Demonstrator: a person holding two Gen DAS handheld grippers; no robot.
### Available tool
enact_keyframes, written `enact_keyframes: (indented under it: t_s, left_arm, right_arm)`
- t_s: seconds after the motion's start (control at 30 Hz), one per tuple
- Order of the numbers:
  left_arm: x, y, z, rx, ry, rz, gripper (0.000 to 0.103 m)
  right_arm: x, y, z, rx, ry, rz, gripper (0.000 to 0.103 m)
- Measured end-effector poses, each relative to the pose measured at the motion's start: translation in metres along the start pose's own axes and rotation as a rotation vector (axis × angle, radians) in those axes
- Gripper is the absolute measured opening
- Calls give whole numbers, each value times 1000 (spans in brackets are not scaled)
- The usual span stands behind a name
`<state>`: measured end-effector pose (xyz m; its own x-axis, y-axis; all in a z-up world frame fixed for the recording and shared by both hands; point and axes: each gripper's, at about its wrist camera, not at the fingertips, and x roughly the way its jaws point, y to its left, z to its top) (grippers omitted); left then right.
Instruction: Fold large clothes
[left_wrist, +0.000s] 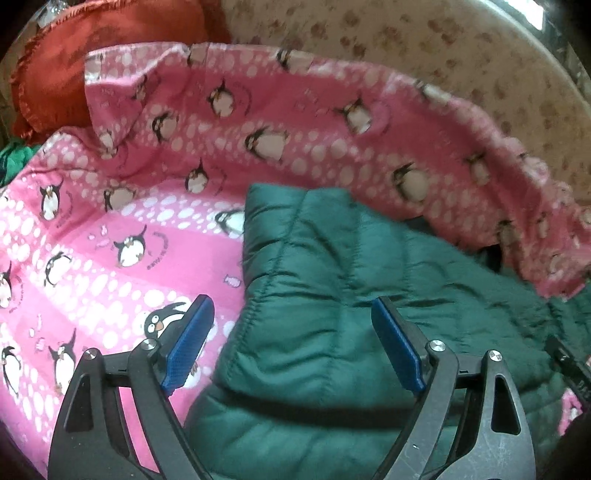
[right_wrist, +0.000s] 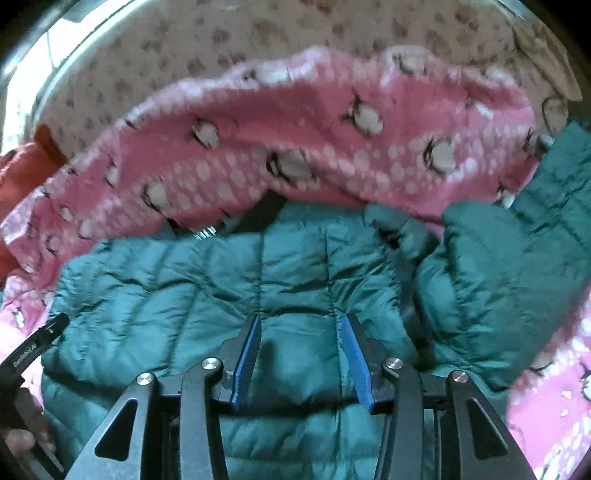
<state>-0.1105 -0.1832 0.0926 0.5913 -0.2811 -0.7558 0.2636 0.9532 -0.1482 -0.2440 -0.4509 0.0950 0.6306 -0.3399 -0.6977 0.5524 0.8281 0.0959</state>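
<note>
A dark green quilted jacket (left_wrist: 332, 295) lies on a pink penguin-print blanket (left_wrist: 110, 240), and everything else is placed here against that jacket. In the left wrist view the left gripper (left_wrist: 291, 343) hangs above the jacket's left part, its blue-padded fingers spread wide apart and holding nothing; one pad (left_wrist: 188, 343) sits over the blanket just off the jacket's edge, the other over the quilted fabric. This view shows a folded-over flap of the jacket with a gathered, stitched hem along its left side, and the blanket's far edge rising in a rumpled band behind the jacket. Beyond that band, up and to the left of the jacket, an orange cushion (left_wrist: 92, 62) with a ruffled edge rests against a beige floral sheet (left_wrist: 406, 48), and a scrap of bright green cloth (left_wrist: 14, 158) peeks out at the far left. The right wrist view shows none of the green scrap and only a sliver of the cushion (right_wrist: 26, 166), but it gives the jacket (right_wrist: 221, 280) face on: vertical quilted panels, a bulky sleeve bunched at its right side, and something dark tucked under the blanket (right_wrist: 295, 147) just behind its top edge. The right gripper (right_wrist: 301, 328) hovers over the jacket's middle panel, fingers parted with a moderate gap, gripping nothing. At the jacket's left edge this view also catches part of the other gripper's black frame (right_wrist: 33, 343).
</note>
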Motion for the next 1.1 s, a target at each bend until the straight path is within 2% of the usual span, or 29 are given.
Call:
enact_keyframes:
  t_s: [0.1,0.27,0.4,0.5,0.77,0.9,1.1]
  left_arm:
    - [-13,-15,4,22,-20,-28,87]
    - [-7,-43,2,84,2,-47,87]
    - [16,-56,-10,143,52,3,87]
    - [23,-63,-18,192,40,36,88]
    - [29,-60,-20,181,36,10,93]
    - [31,-57,-18,162,48,-39,101]
    - [23,-56,-16,158,46,-52,101]
  right_arm:
    - [-10,6,2,-30,-3,13,43]
    - [4,11,-1,-31,40,-7,43]
    - [26,2,-13,-9,96,-3,44]
    - [34,-2,-21,-3,90,20,44]
    - [36,0,-23,-11,77,22,45]
    - [13,-19,-16,68,41,104,45]
    - [-15,-52,-3,87,17,71,50]
